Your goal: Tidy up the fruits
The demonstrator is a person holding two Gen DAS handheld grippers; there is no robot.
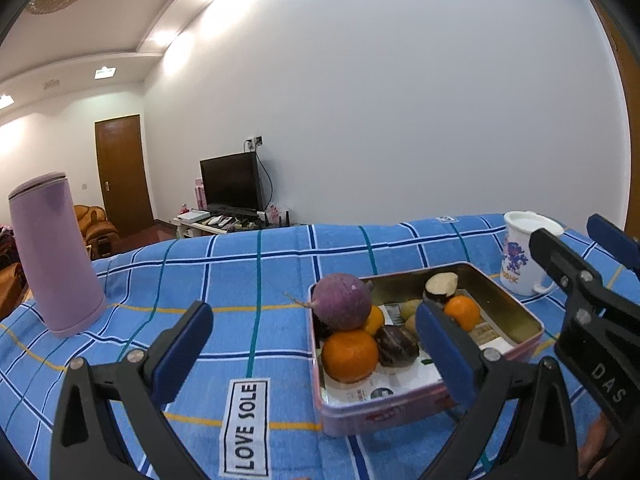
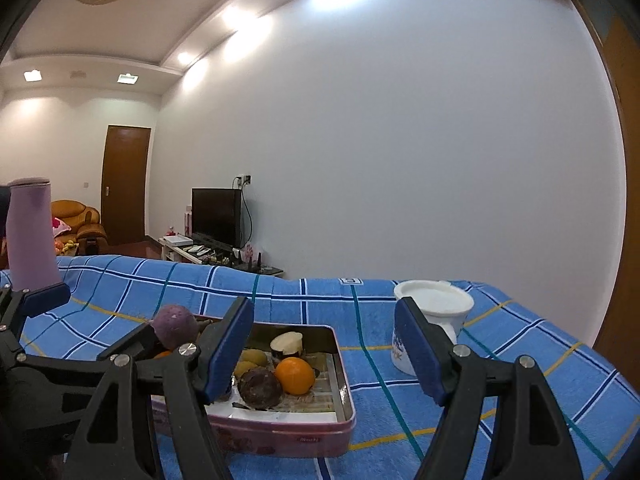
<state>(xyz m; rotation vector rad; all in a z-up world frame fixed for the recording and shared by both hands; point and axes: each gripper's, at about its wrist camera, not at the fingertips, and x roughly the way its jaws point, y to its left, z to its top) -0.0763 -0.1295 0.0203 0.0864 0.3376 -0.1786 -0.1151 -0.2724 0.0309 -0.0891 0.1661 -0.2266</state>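
I have both grippers hovering over the blue checked cloth that covers the surface. The left gripper has its fingers wide apart and empty; its right finger hangs over the near part of the pink tin, and its left finger is over bare cloth. The tin holds the fruits: a purple radish on top of the pile, an orange below it, a dark round fruit and a smaller orange. The right gripper also has its fingers apart, holding nothing; the tin lies past its left finger, and a white mug stands just beyond its right finger. A lilac flask stands well off beyond my left finger.
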